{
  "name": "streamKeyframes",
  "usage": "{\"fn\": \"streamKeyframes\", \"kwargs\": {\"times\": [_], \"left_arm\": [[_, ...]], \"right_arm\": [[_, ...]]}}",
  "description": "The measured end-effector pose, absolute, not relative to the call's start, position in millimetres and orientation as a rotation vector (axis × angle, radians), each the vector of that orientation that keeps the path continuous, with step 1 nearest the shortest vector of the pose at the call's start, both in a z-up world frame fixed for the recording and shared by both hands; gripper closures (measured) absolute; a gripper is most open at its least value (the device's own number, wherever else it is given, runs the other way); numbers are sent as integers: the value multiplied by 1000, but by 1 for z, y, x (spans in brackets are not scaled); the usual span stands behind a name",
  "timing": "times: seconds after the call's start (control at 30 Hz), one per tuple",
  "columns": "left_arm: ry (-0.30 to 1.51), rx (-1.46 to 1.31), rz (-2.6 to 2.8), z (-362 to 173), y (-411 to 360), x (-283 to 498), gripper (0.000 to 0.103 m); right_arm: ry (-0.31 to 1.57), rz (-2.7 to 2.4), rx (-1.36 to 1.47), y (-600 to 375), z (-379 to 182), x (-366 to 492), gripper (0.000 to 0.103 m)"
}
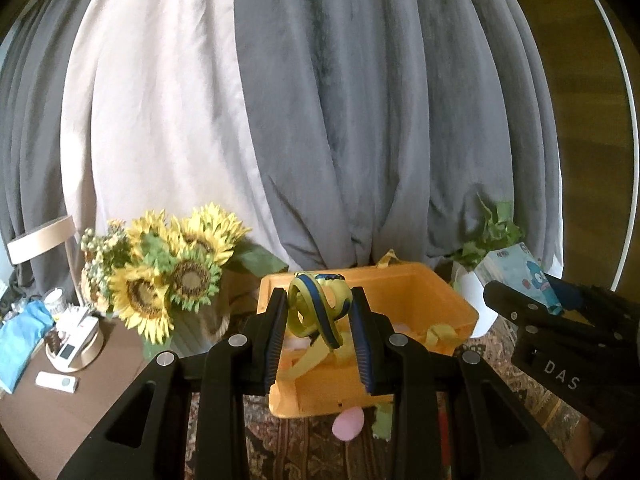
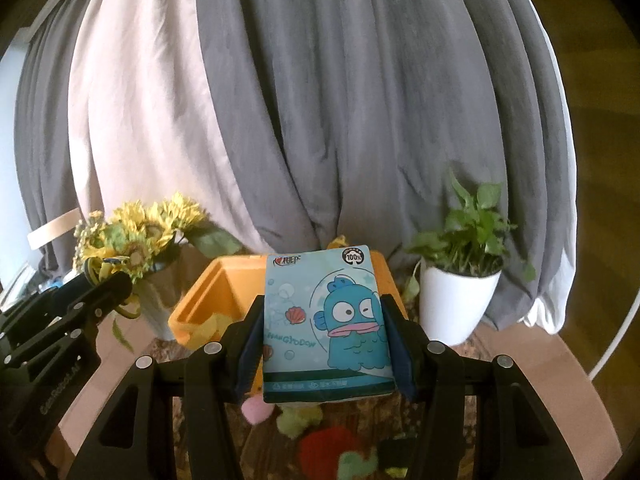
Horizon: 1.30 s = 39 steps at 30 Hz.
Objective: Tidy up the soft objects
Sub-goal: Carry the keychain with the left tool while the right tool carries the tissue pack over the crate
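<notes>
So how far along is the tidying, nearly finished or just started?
Partway, I'd say. The orange bin already holds some yellow and pale soft bits. In hand: the left gripper clamps a yellow-blue strap toy over the bin, and the right gripper holds a tissue pack. Left: a pink ball, green plush and red plush on the rug.

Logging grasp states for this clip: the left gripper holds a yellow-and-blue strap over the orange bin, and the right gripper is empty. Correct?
Not quite. The right gripper is not empty: the right wrist view shows its jaws shut on a blue tissue pack. The left gripper does hold the yellow-and-blue strap over the orange bin.
</notes>
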<state>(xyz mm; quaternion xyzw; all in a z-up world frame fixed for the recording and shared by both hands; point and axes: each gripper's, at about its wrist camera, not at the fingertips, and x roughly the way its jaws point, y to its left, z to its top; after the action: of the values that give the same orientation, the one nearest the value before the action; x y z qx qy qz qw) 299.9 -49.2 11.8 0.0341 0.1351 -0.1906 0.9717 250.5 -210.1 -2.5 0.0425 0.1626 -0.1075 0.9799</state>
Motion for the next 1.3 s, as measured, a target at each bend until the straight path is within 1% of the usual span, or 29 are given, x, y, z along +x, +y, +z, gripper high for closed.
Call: {"fn": "streamKeyframes", "kwargs": {"times": [0.27, 0.5, 0.93, 1.3], "left_arm": [[258, 77, -402, 14, -60, 331, 72], [282, 81, -418, 5, -73, 369, 72], [361, 83, -427, -22, -90, 432, 72], [423, 120, -446, -38, -109, 467, 71]], "right_arm": [[300, -233, 73, -217, 7, 276, 48], [309, -246, 68, -228, 6, 312, 48], [390, -266, 78, -245, -16, 380, 48], [474, -268, 101, -261, -36, 422, 48]]}}
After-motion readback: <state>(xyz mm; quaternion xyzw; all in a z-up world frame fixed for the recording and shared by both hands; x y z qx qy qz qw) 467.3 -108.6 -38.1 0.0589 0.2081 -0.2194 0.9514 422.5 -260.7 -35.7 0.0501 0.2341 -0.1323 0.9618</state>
